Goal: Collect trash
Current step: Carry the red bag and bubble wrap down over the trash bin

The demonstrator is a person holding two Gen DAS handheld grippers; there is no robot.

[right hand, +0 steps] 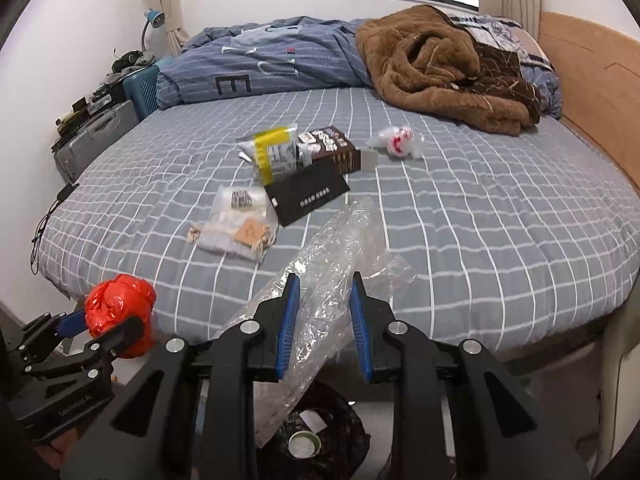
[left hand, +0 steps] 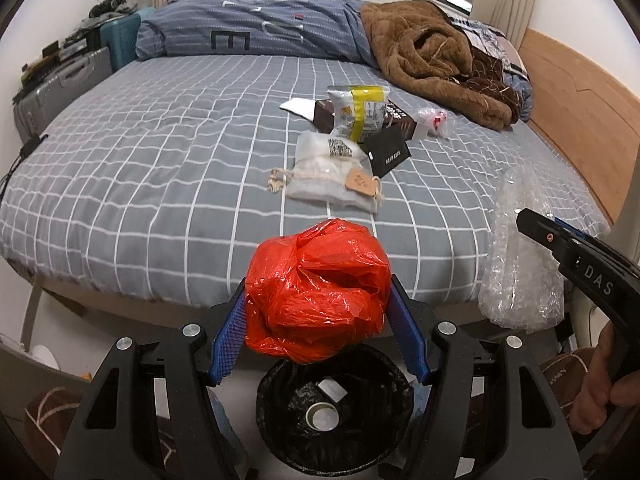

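Note:
My left gripper [left hand: 318,300] is shut on a crumpled red plastic bag [left hand: 316,292] and holds it above a black-lined trash bin [left hand: 280,412] on the floor by the bed's near edge. The red bag also shows in the right wrist view [right hand: 120,312]. My right gripper [right hand: 324,300] is shut on a clear bubble wrap sheet [right hand: 320,280], held over the same bin [right hand: 344,432]. The wrap also shows in the left wrist view [left hand: 520,264]. More trash lies mid-bed: a yellow-white packet [left hand: 360,110], a brown box [left hand: 324,114], a black card [left hand: 388,150], a white pouch [left hand: 328,172] and a small clear wrapper [left hand: 434,118].
The bed [left hand: 160,184] has a grey checked sheet. A brown blanket [left hand: 432,56] and a blue duvet [left hand: 256,24] lie at its far side. Suitcases [left hand: 60,88] stand at the left. A wooden headboard [left hand: 580,92] runs along the right. The bin holds a tape roll [left hand: 322,416].

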